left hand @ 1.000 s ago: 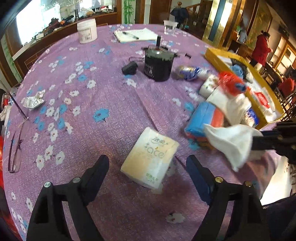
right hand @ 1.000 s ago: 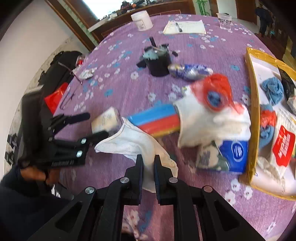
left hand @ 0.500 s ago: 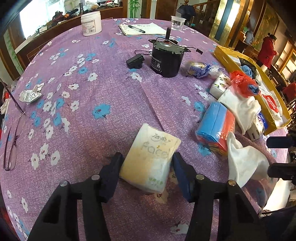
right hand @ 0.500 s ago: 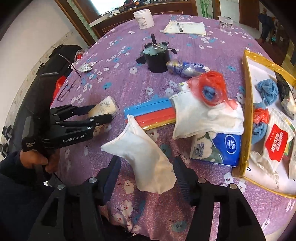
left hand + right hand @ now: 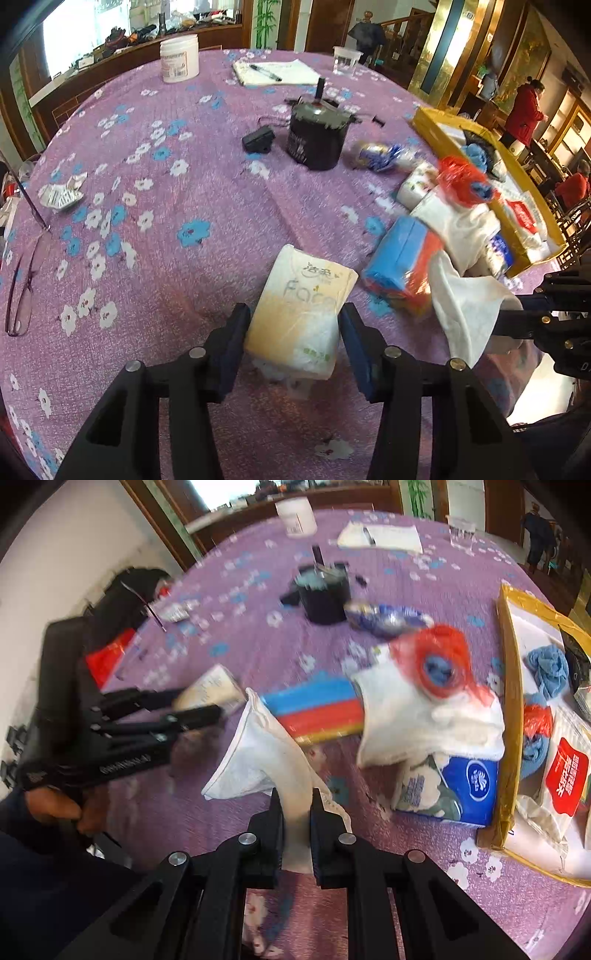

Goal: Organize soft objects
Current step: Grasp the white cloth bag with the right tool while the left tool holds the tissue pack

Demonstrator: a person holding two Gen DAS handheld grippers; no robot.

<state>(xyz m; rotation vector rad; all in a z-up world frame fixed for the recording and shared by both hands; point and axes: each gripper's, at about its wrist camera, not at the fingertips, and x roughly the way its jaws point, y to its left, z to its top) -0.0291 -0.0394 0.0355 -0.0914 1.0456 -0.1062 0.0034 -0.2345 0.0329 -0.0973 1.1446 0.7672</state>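
A pale yellow and white tissue pack (image 5: 303, 306) lies on the purple flowered tablecloth (image 5: 147, 258). My left gripper (image 5: 293, 332) has it between its jaws, which are closing, and both pads touch the pack's sides. In the right wrist view the same pack (image 5: 210, 690) shows blurred at the left gripper's tips. My right gripper (image 5: 297, 805) is shut on a white cloth (image 5: 258, 760), which stands up in a fold ahead of the fingers. The left wrist view shows that cloth (image 5: 461, 306) at the right, beside the tissue pack.
A blue and red pack (image 5: 402, 258) lies just right of the tissue pack. Beyond it are a white towel (image 5: 413, 716) under a red bag, a blue tissue box (image 5: 469, 786) and a yellow tray (image 5: 508, 701) of soft things. A black pot (image 5: 317, 136) stands mid-table; glasses (image 5: 22, 295) lie far left.
The left jaws came in from wide open onto the tissue pack's sides. The right gripper opened around the white cloth half a second ago and has shut on it again.
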